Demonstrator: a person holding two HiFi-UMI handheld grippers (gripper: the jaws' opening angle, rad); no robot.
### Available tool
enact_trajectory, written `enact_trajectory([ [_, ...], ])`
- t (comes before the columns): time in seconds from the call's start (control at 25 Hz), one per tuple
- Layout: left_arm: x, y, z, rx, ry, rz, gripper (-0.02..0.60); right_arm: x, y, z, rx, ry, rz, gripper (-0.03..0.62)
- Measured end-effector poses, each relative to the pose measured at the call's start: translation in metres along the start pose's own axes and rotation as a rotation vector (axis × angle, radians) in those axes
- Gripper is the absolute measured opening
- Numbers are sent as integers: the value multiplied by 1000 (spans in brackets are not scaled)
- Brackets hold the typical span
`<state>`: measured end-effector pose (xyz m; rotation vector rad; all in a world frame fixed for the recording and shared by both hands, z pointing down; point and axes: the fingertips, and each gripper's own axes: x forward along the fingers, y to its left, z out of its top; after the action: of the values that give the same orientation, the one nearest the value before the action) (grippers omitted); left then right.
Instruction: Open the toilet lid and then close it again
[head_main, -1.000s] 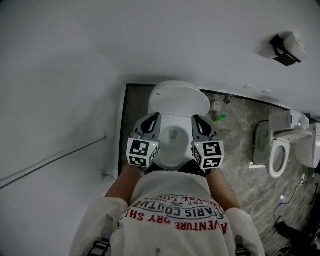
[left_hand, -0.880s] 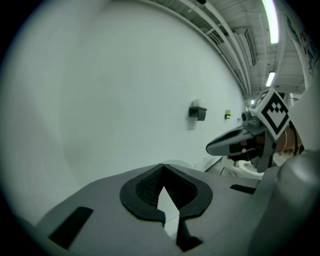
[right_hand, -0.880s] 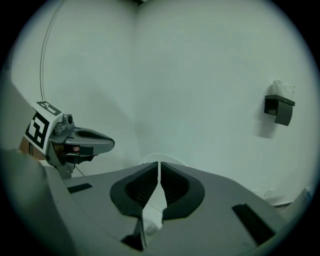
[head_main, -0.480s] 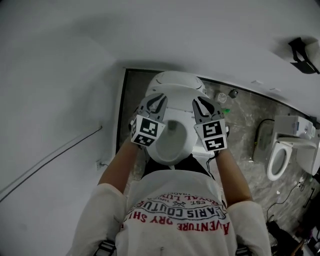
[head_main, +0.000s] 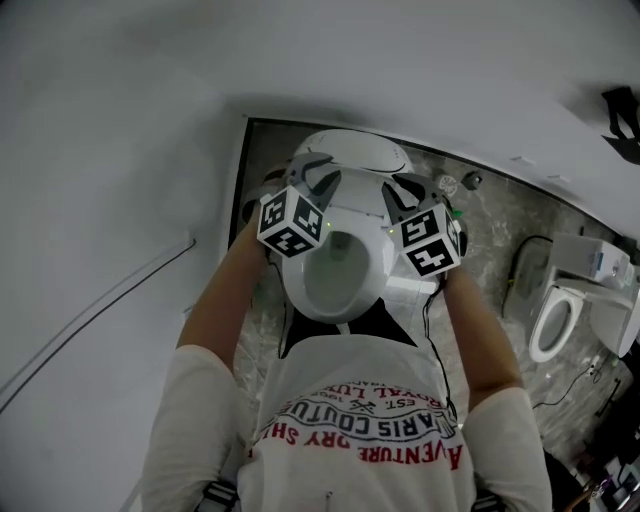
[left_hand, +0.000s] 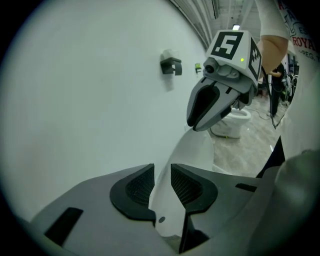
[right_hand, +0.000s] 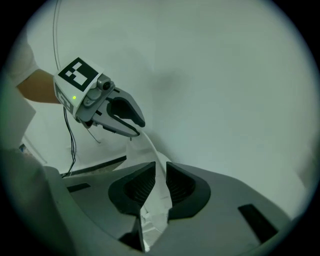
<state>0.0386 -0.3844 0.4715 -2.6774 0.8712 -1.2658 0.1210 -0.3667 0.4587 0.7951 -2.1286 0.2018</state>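
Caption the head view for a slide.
From above: left gripper and right gripper flank the raised toilet lid, the left gripper's jaws opening around its edge.

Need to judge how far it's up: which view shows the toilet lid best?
Head view: most of the raised lid shows from above, behind the bowl. The left and right gripper views catch only a close-up strip of its edge.

Grey marbled floor (head_main: 490, 260) carries a white toilet (head_main: 335, 275) against the wall; a second toilet (head_main: 570, 300) stands well apart, rightward.
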Motion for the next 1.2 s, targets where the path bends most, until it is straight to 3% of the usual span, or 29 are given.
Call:
enact_trajectory([
  [0.28, 15, -2, 0, 127, 2, -47, 94, 18, 1, -3, -189, 76, -10, 20],
  [0.72, -6, -26, -1, 213, -61, -65, 71, 0, 23, -11, -218, 63, 35, 20],
  [0.88, -22, -42, -5, 236, -89, -81, 65, -11, 42, -15, -311, 83, -30, 20],
  [1.2, -60, -83, -21, 352, -138, -139, 48, -34, 92, -28, -320, 100, -88, 20],
])
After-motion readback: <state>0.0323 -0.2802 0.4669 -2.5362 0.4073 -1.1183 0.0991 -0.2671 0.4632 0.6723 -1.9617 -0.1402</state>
